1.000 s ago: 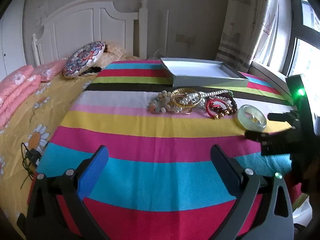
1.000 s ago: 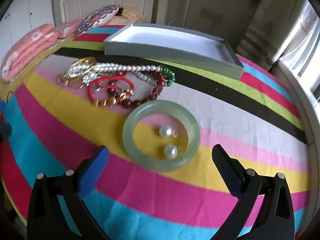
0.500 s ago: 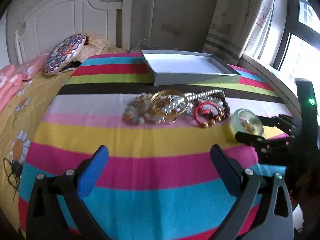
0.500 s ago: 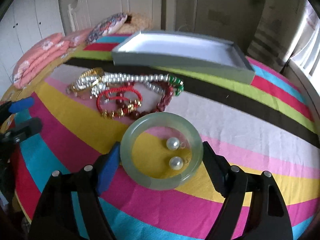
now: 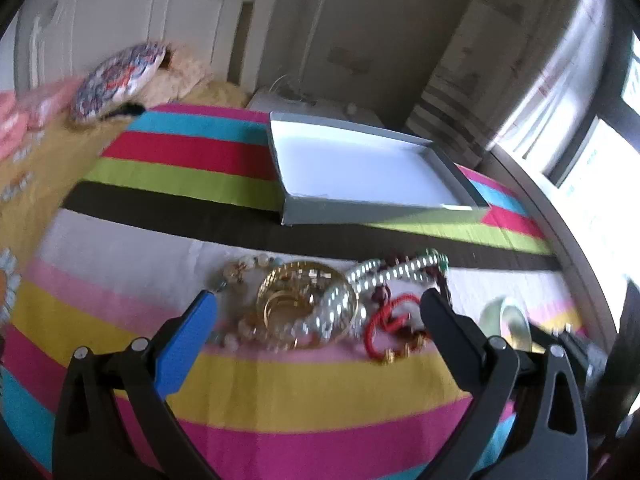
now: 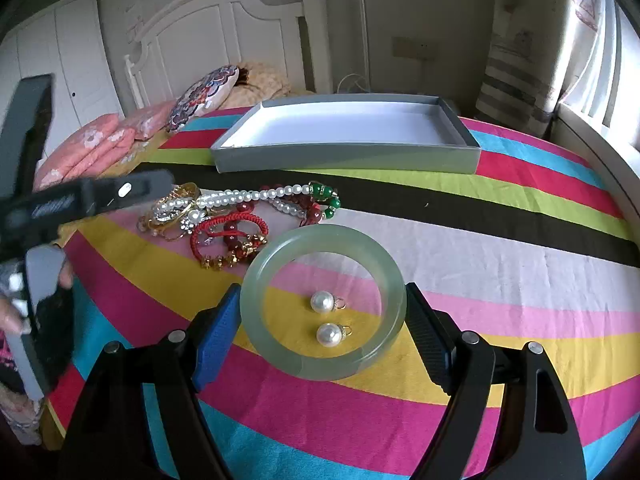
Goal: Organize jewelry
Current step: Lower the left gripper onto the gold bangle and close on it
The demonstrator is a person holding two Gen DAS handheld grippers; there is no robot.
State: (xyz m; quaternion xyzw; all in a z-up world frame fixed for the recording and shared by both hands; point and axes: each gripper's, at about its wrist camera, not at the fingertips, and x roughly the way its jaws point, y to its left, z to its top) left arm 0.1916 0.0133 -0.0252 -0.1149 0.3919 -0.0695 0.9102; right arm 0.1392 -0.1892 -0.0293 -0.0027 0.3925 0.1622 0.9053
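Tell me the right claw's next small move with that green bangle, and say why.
Probably lift the green bangle a little and carry it toward the empty grey box. The right claw has its pads pressed on both sides of the bangle, the box lies open behind the jewelry pile, and two pearl earrings inside the ring would be dragged if it slid.

**Right gripper clamped, left gripper spread**

The right gripper (image 6: 323, 316) filled the lower middle of its own view, tilted downward, its blue and black pads pressed against opposite sides of the jade bangle (image 6: 276, 276). The left gripper (image 5: 318, 312) sat low in its own frame, jaws wide apart with nothing gripped. At the left edge of the right view, a hand (image 6: 10, 312) held that left gripper.
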